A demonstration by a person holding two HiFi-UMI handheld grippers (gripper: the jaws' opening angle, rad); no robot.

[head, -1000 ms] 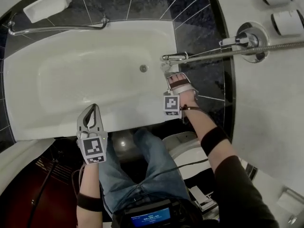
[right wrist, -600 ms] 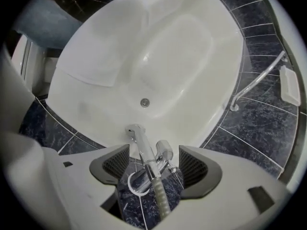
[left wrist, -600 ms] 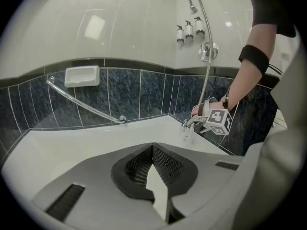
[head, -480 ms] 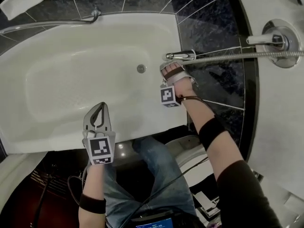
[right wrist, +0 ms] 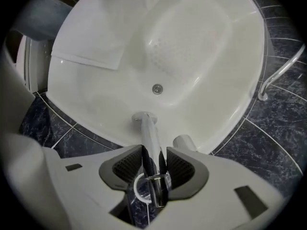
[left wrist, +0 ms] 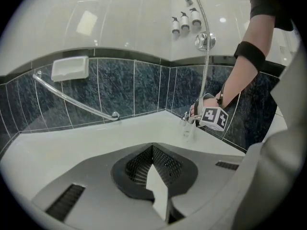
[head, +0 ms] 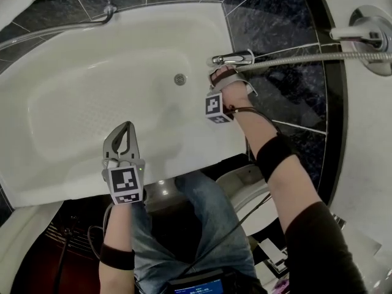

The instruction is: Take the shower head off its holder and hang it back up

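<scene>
The bathtub is white, smooth and shiny – only its floor has little bumps. The shower head is shiny metal, like a mirror. Its hose is metal too, with tiny ridges. The grab rail is smooth, shiny metal. The wall tiles are dark, speckled and glossy. The left gripper and right gripper are dull grey plastic – their pads look rough, like a net. The trousers are cloth.

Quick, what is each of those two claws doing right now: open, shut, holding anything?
Left gripper: shut, empty.
Right gripper: jaws have just been closing, now shut on the shower head by its handle.
</scene>
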